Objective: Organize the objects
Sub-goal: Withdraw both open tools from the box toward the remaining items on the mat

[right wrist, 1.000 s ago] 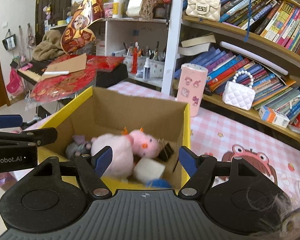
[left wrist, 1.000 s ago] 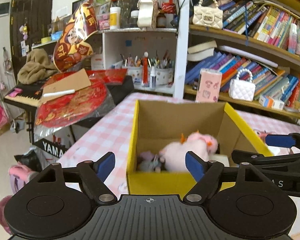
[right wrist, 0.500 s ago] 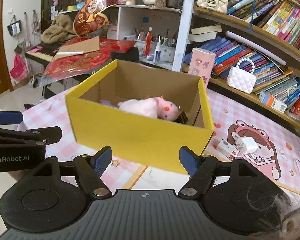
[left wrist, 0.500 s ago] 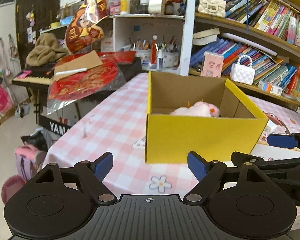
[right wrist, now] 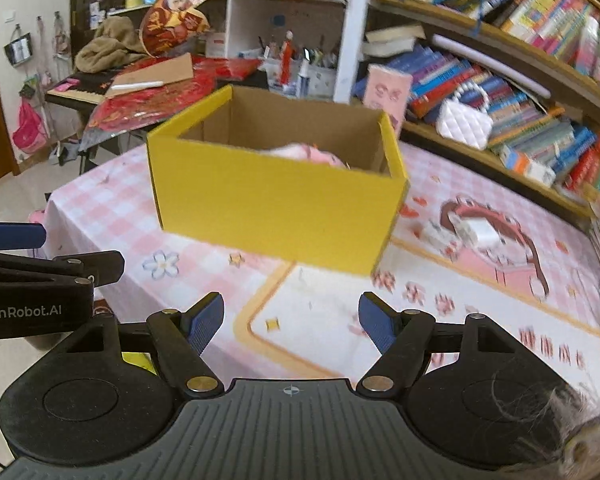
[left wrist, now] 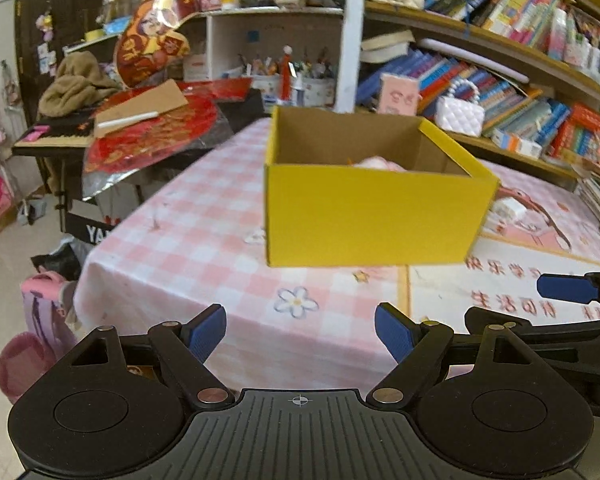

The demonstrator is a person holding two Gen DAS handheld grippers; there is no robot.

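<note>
Yellow box (left wrist: pixel 372 216) sits on the table (left wrist: pixel 204 240), well beyond both empty, wide-spread tongs (left wrist: pixel 300 332) (right wrist: pixel 290 322).

A lived-in room of a home, crowded like a study or a child's room. Long wooden shelves (left wrist: pixel 500 56) sag with rows of colourful books (right wrist: pixel 540 12), and small quilted handbags (left wrist: pixel 459 114) sit among them. A table wears a pink checked cloth (left wrist: pixel 204 216) printed with flowers and cartoons. Behind it stands a keyboard piano (left wrist: pixel 56 132) under red festive decorations (left wrist: pixel 152 136) — plus cups of pens (right wrist: pixel 296 68) and a pink backpack (left wrist: pixel 44 312) on the floor.
</note>
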